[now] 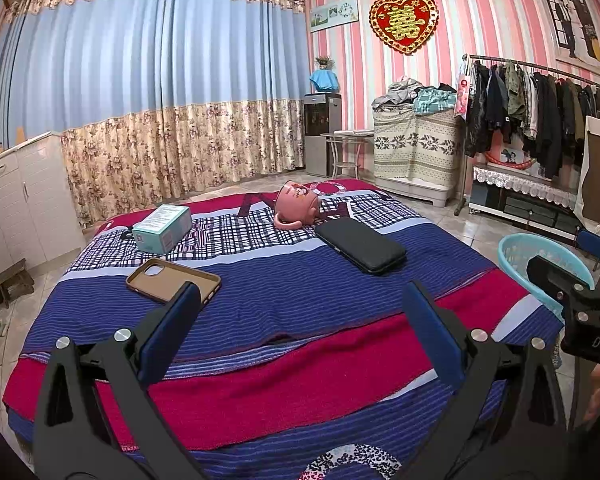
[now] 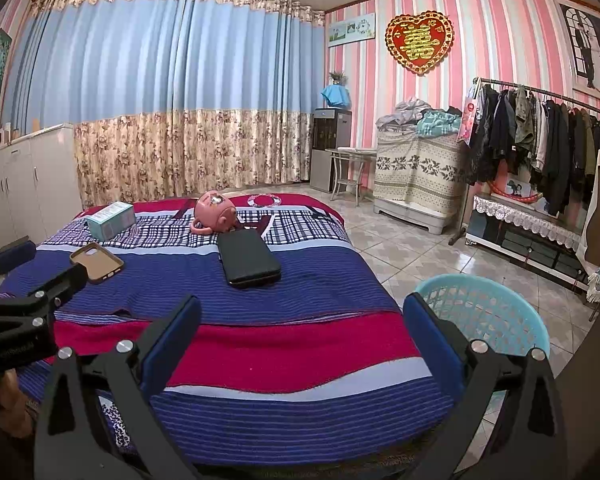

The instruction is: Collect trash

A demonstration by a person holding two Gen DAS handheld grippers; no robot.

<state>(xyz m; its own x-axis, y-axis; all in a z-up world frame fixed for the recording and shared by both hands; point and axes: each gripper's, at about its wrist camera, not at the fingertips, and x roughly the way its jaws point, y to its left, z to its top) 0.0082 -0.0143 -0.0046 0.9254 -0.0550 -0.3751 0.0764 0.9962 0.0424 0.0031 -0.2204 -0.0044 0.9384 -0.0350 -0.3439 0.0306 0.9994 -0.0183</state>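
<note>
On the bed (image 1: pixel 300 304) lie a light green carton box (image 1: pixel 162 228), a tan phone case (image 1: pixel 172 275), a pink mug on its side (image 1: pixel 298 203) and a black flat case (image 1: pixel 360 243). The same box (image 2: pixel 111 219), phone case (image 2: pixel 96 261), mug (image 2: pixel 216 212) and black case (image 2: pixel 247 258) show in the right wrist view. A light blue plastic basket (image 2: pixel 488 312) stands on the floor right of the bed, also in the left wrist view (image 1: pixel 520 256). My left gripper (image 1: pixel 300 320) is open and empty above the near bed. My right gripper (image 2: pixel 300 332) is open and empty, between bed and basket.
White cabinets (image 1: pixel 16 200) line the left wall, with curtains (image 1: pixel 160 100) behind the bed. A covered chest (image 1: pixel 416 152), a small table (image 1: pixel 348 148), a water dispenser (image 1: pixel 320 132) and a clothes rack (image 1: pixel 540 108) stand at the right. Tiled floor (image 2: pixel 416 240) lies right of the bed.
</note>
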